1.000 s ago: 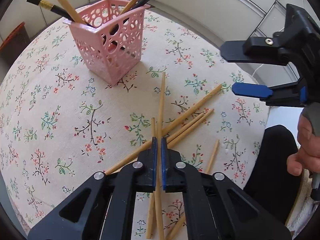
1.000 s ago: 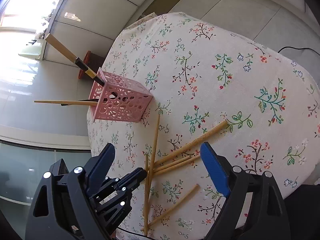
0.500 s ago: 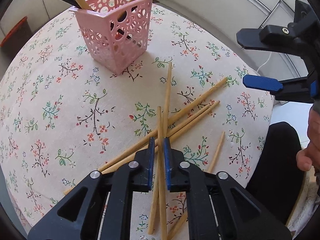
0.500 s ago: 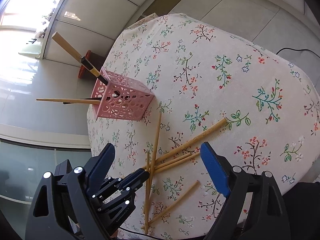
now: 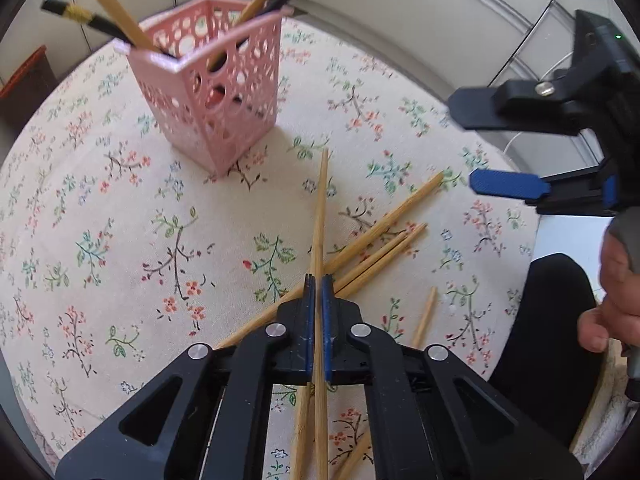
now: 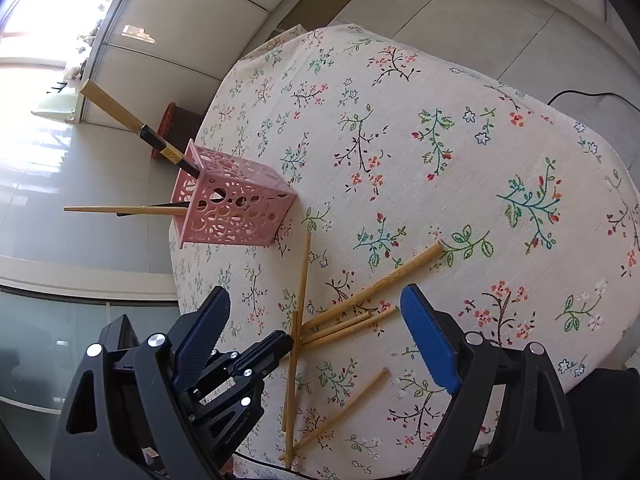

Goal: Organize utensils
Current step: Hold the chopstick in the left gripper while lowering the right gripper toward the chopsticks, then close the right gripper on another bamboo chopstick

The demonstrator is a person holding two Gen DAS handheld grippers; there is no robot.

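Chopsticks [image 5: 372, 236] lie scattered on the flowered tabletop [image 5: 120, 208], near the pink basket [image 5: 216, 92] that holds others. In the left view, the left tool [image 5: 317, 304] is clamped on one long chopstick [image 5: 320, 208].

In the right view, the right tool [image 6: 316, 320] hangs wide open and empty above the pile.

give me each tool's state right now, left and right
left tool: closed on a bamboo chopstick
right tool: open, holding nothing, above the loose chopsticks
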